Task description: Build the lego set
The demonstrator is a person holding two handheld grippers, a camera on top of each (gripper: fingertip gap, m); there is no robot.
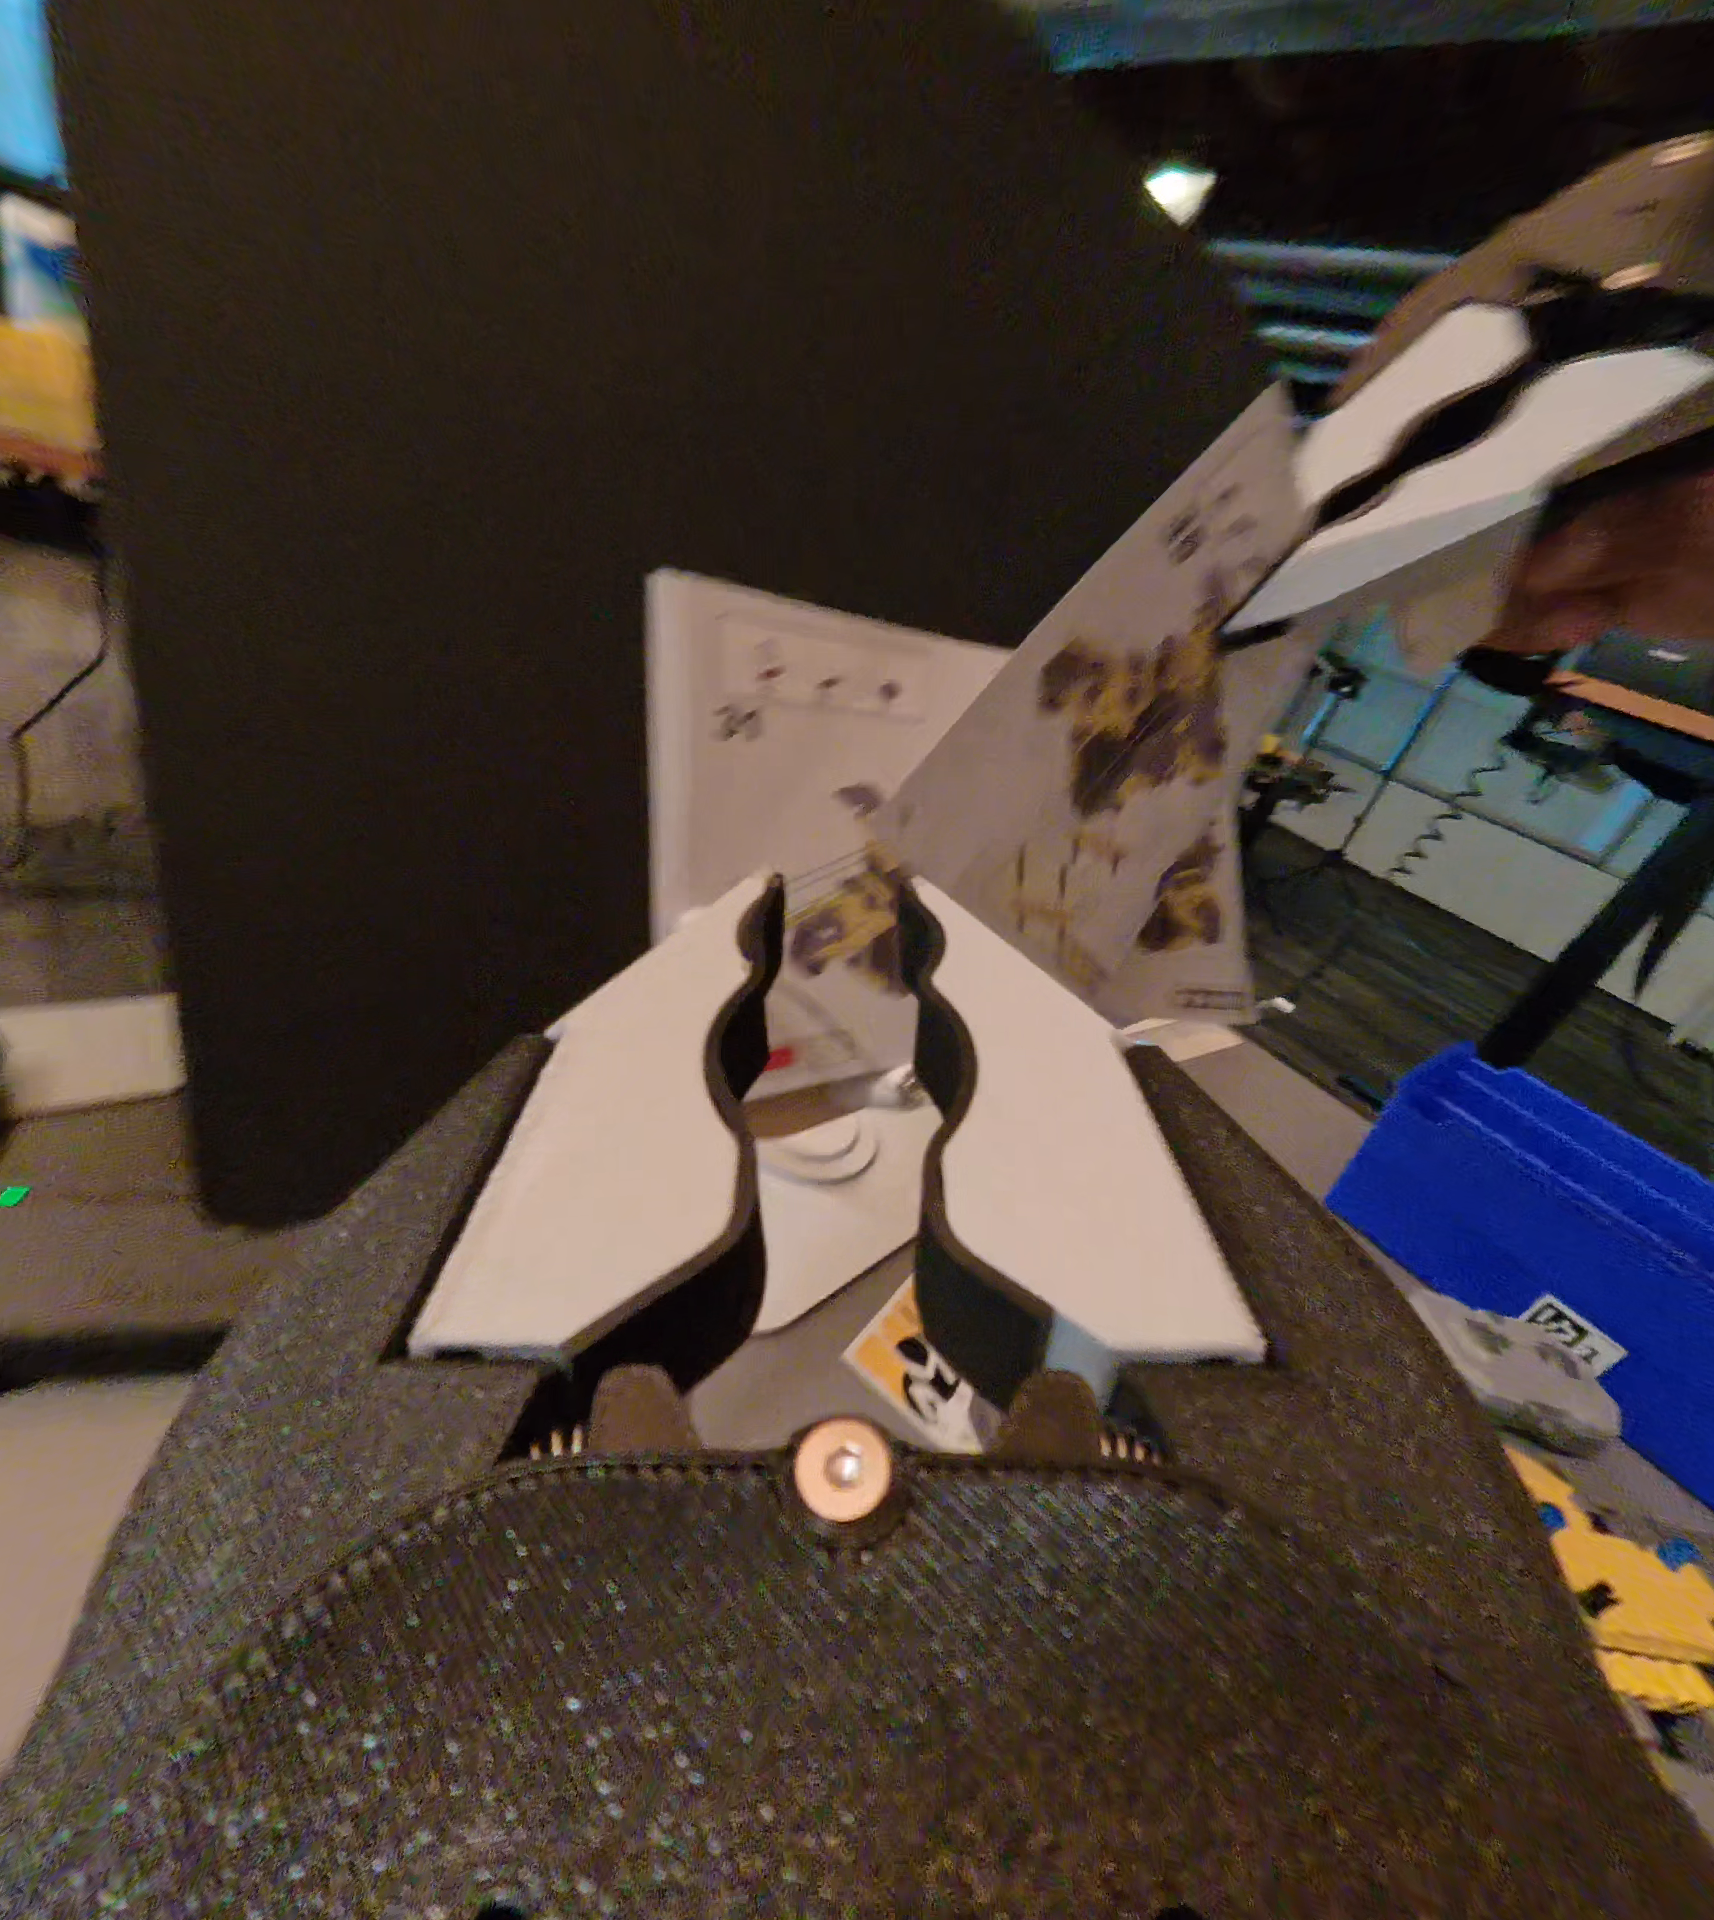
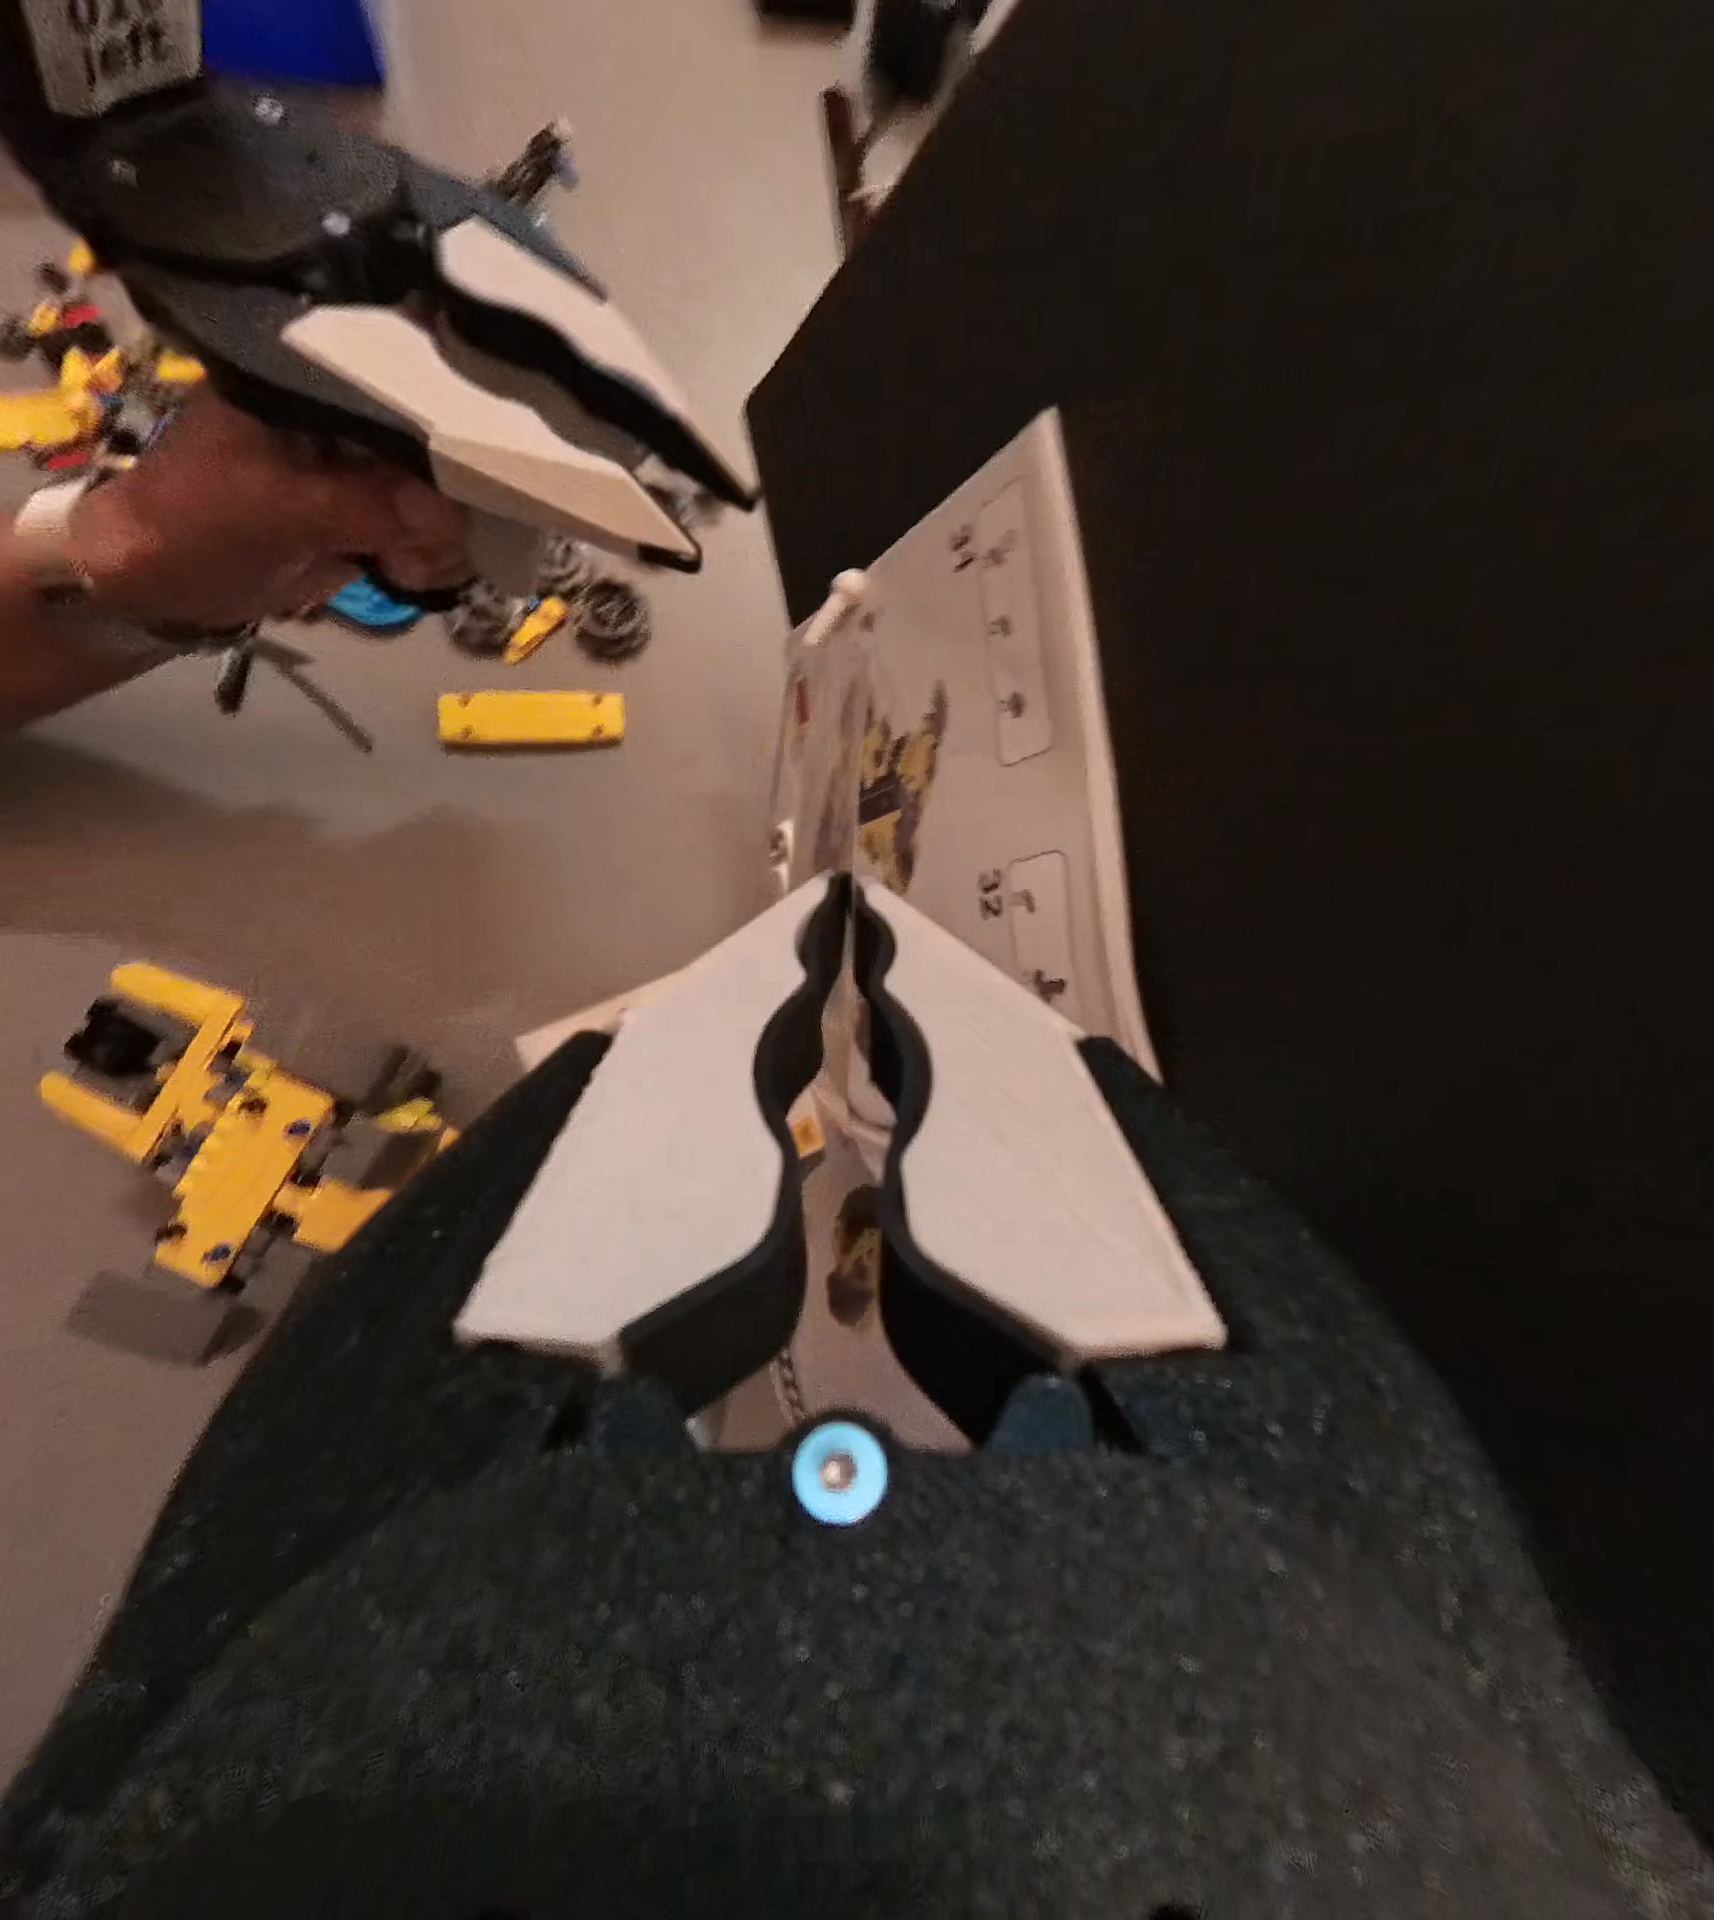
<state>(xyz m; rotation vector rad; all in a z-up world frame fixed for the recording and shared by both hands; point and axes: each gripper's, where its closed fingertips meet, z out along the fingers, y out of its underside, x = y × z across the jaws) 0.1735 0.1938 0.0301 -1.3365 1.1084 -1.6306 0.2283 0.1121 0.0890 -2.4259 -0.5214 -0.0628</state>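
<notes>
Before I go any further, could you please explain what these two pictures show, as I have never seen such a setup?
There is no robot here. A person holds a two-finger clamp tool in each hand, and each tool carries a camera that looks along its own fingers.

One picture is from the left gripper, which is open and holds nothing. The other is from the right gripper, which is shut on a page of a booklet. The booklet stands propped against a black board.

In the right view you can also see the person's hand holding the left tool. On the grey table lie yellow toy-brick pieces and small black wheels. A blue bin stands to one side.
</notes>
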